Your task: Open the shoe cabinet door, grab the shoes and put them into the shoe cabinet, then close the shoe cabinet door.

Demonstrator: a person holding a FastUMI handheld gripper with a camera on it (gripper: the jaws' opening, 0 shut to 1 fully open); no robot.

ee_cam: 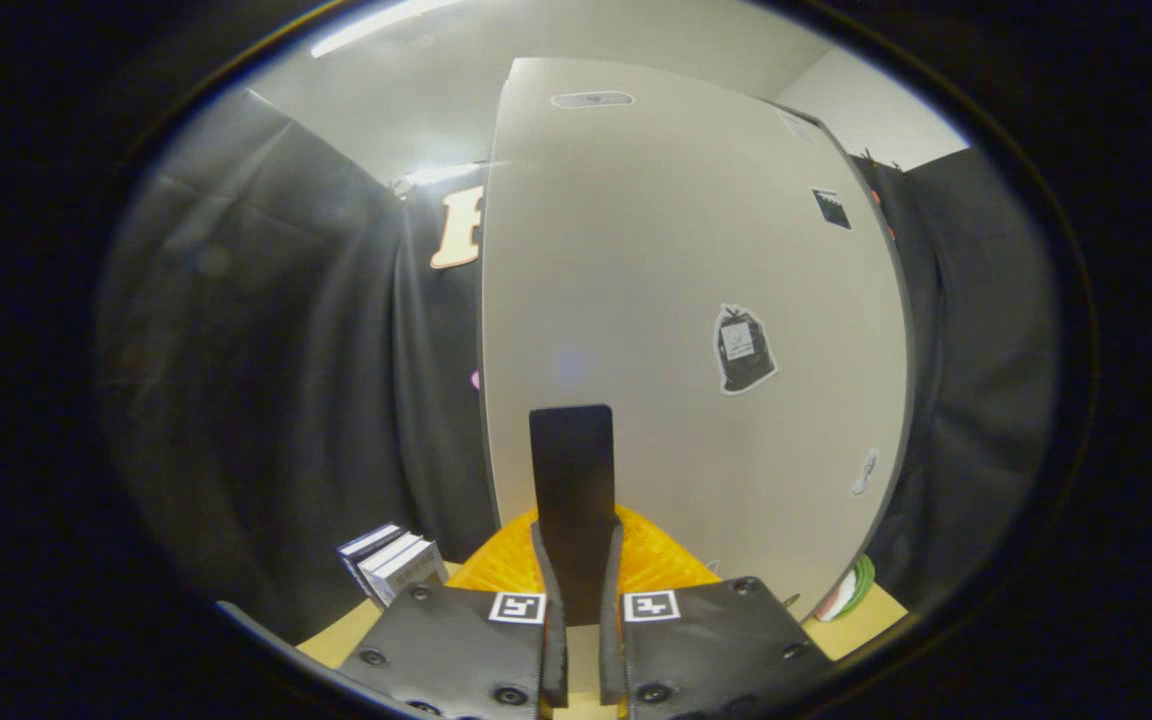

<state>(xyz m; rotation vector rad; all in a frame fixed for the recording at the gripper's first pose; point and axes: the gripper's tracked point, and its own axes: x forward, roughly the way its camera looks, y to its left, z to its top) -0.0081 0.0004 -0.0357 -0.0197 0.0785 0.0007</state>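
Claw (576, 590): dark screwed plates, square black-white markers.

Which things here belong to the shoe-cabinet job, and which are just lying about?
Job: cabinet door; its dark handle, which the gripper is shut on.

Lying about: orange ridged thing beneath the handle; books left of the fingers; stickers on the door.
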